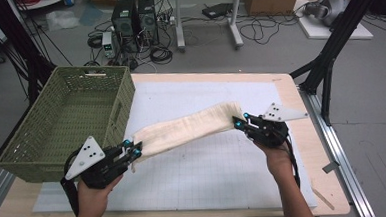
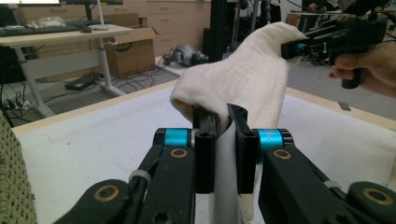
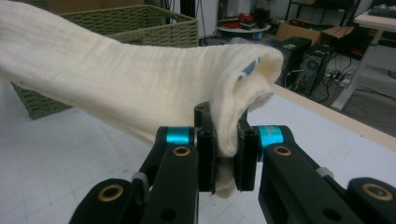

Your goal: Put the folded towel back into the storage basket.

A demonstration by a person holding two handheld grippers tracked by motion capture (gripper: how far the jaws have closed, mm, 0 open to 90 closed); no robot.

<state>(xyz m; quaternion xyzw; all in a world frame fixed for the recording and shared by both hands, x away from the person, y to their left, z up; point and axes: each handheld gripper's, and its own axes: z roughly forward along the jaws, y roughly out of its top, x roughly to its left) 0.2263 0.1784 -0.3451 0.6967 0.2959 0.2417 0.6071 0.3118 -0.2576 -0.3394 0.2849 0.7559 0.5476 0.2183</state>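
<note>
A cream cloth, folded into a long band, hangs stretched above the white mat between both grippers. My left gripper is shut on its near-left end, and in the left gripper view the cloth rises from between the jaws toward the other hand. My right gripper is shut on the far-right end; in the right gripper view the cloth bunches between the jaws and runs off to the left. A green woven basket stands empty at the table's left, close to the left gripper.
The white gridded mat covers most of the wooden table. The basket lies behind the cloth in the right gripper view. Computers, cables and a black frame post stand on the floor beyond the table.
</note>
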